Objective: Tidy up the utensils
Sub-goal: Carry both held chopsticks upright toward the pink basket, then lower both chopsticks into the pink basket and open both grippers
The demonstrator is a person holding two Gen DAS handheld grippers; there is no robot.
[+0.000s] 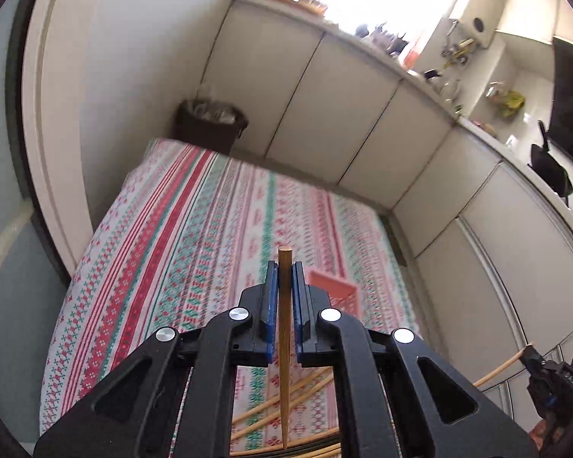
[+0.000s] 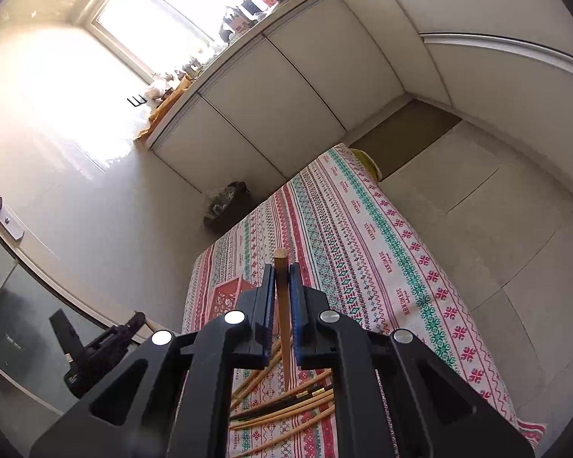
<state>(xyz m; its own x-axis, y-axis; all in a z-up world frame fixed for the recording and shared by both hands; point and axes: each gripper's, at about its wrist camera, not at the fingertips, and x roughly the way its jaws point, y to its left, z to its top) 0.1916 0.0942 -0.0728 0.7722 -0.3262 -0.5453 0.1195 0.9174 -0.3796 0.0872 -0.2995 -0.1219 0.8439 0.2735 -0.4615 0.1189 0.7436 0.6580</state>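
Tablecloth point(image 1: 195, 229) is showing red, green and pink folk-pattern stripes on white. The basket point(image 1: 336, 292) is looking salmon-orange with a lattice side. Loose chopsticks point(image 2: 286, 408) are mixing pale bamboo tan with a few dark brown ones. Both grippers are rocking black bodies and blue pads point(image 1: 273, 297), each pinching a tan chopstick point(image 1: 285, 343).

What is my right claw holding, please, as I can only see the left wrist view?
Observer: The right claw is shut on a chopstick, blunt end forward.
Operator: Does the pile hold any dark ones?
Observer: Yes, dark chopsticks lie among the light ones.
Operator: Where is the basket from there?
Observer: The basket stands left of that claw.
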